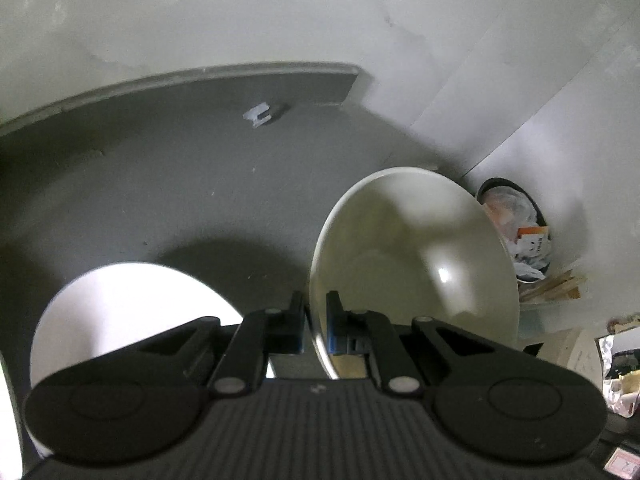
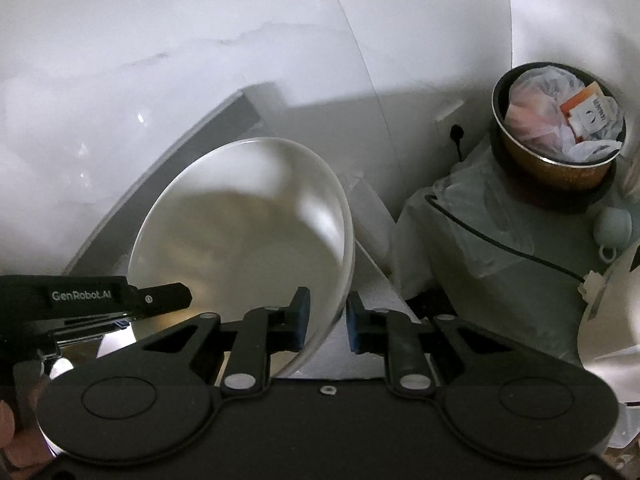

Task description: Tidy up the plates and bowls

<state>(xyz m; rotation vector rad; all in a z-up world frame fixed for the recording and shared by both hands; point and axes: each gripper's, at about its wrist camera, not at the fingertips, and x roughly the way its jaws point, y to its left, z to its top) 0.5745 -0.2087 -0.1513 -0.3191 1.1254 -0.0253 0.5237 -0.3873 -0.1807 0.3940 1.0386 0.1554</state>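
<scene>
Left wrist view, read from its left edge: a white plate point(image 1: 120, 312) lies flat on the grey table point(image 1: 160, 180), partly under my left gripper point(image 1: 316, 320). That gripper's jaws pinch the near rim of a pale glazed bowl point(image 1: 416, 248), one pad on each side of the wall, so the bowl hangs tilted above the table with its hollow facing the camera. Further right stands a dark bin point(image 1: 520, 224) stuffed with wrappers, well apart from the work. Right wrist view, again from the left: the left gripper's black body point(image 2: 92, 300) reaches in at the bowl's point(image 2: 248, 240) lower left edge, and my right gripper point(image 2: 328, 320) straddles the opposite rim with its jaws spread, the left pad touching or nearly touching the inside, the right pad clear of the outside by a visible gap. I judge the bowl to be stiff glazed ceramic, fairly heavy, slick under the pads and liable to chip or break if dropped. A hold on the rim, pads square across the wall, looks the soundest purchase.
</scene>
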